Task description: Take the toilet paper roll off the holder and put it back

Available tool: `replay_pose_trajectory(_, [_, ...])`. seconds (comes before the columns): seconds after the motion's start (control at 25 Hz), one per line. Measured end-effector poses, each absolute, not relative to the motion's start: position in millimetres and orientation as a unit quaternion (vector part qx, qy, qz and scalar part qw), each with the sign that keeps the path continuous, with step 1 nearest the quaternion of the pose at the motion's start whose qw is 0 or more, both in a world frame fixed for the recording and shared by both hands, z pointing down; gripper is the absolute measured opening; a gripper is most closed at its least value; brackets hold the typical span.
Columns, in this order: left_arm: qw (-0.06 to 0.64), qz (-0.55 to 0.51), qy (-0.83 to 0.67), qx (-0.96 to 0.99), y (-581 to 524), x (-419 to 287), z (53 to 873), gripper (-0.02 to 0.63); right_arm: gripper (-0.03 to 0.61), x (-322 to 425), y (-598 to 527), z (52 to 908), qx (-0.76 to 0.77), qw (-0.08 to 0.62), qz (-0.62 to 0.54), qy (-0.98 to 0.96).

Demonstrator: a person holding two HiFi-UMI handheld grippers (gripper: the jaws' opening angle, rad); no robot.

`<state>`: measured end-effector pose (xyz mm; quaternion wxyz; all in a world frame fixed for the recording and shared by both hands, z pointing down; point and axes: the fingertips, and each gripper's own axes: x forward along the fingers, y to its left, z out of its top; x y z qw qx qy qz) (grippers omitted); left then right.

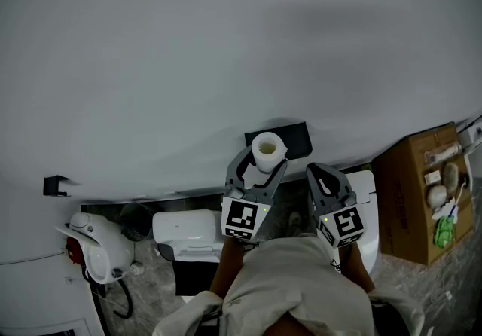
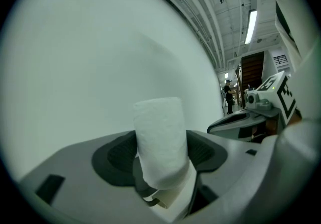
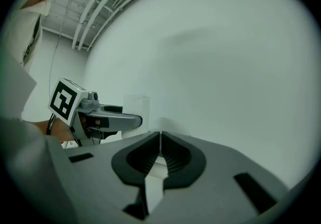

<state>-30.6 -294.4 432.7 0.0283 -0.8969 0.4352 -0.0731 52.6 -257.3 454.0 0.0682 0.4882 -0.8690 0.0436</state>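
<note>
- On your left gripper [image 2: 160, 153], the pads [image 2: 116, 156] were clamped on the toilet paper roll [image 2: 159, 137], one against each side of its soft wrap.
- Your right gripper [image 3: 159, 153] had its jaws pressed together on nothing, just right of the left one.
- The roll sat right at the black holder [image 1: 295, 138] on the far wall [image 1: 188, 63]; no view showed whether it was seated or free.
- A harder squeeze could have crushed the core and made it bind on the holder; a slack grip could have let it fall.
- The roll looked white, lightly textured and slim, with a pale core.
</note>
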Motion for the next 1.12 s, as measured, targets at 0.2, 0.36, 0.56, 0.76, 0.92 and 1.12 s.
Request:
replay_pose_trajectory(0.2, [0.034, -0.065, 0.43, -0.9, -280, -36, 427, 0.307, 0.008, 51, -242, 454, 0.499, 0.068, 0.041, -0.863])
replay_pose_trajectory(0.36, [0.036, -0.059, 0.423, -0.903, -267, -40, 425, 0.307, 0.008, 48, -229, 453, 0.505, 0.071, 0.039, -0.859])
replay_pose_trajectory(0.56, [0.038, -0.055, 0.414, -0.908, -251, -44, 426, 0.307, 0.008, 46, -214, 452, 0.517, 0.069, 0.037, -0.853])
replay_pose_trajectory(0.76, [0.038, -0.053, 0.408, -0.911, -235, -50, 425, 0.307, 0.008, 42, -197, 453, 0.524, 0.069, 0.036, -0.848])
replay_pose_trajectory(0.92, [0.039, -0.05, 0.403, -0.913, -222, -53, 425, 0.307, 0.008, 39, -182, 452, 0.529, 0.07, 0.033, -0.845])
replay_pose_trajectory(1.12, [0.048, -0.048, 0.399, -0.914, -207, -55, 427, 0.307, 0.008, 39, -167, 452, 0.537, 0.07, 0.032, -0.84])
